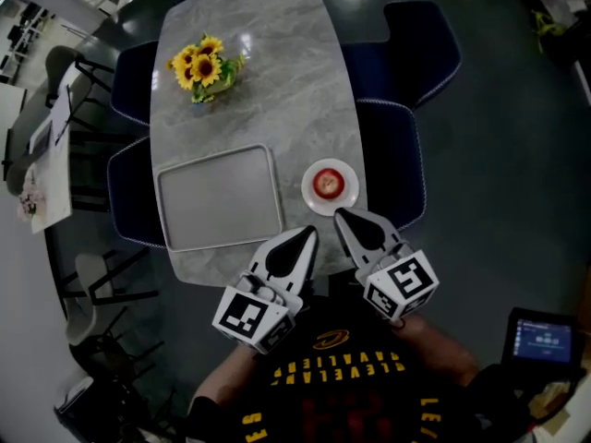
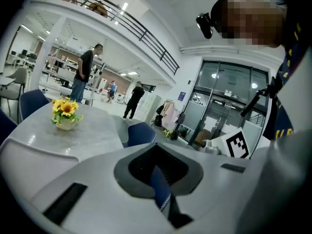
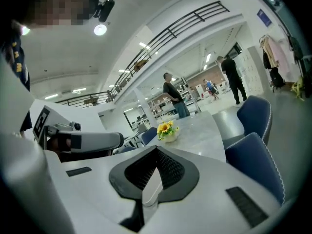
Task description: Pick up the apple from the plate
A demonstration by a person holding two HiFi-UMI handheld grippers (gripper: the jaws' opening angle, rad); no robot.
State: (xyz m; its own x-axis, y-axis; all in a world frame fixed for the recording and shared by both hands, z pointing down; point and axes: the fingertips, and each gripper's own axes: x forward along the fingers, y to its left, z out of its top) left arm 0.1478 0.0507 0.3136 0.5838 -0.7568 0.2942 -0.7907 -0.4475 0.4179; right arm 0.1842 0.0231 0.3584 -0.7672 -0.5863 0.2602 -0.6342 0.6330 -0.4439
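Just ahead, apple [image 1: 328, 184] on plate [image 1: 310, 197]; left gripper [image 1: 307, 234] and right gripper [image 1: 341, 216] jaws clenched.

Part of the near edge of the desk [image 1: 268, 90] was hidden behind the left claw [image 1: 309, 233] and right claw [image 1: 340, 214]. Blue chairs [image 1: 397, 155] sat partly concealed beneath it. Print on the lit screen [image 1: 545, 340] was too small to read.

Red apple [image 1: 327, 184] resting on white plate [image 1: 343, 201].
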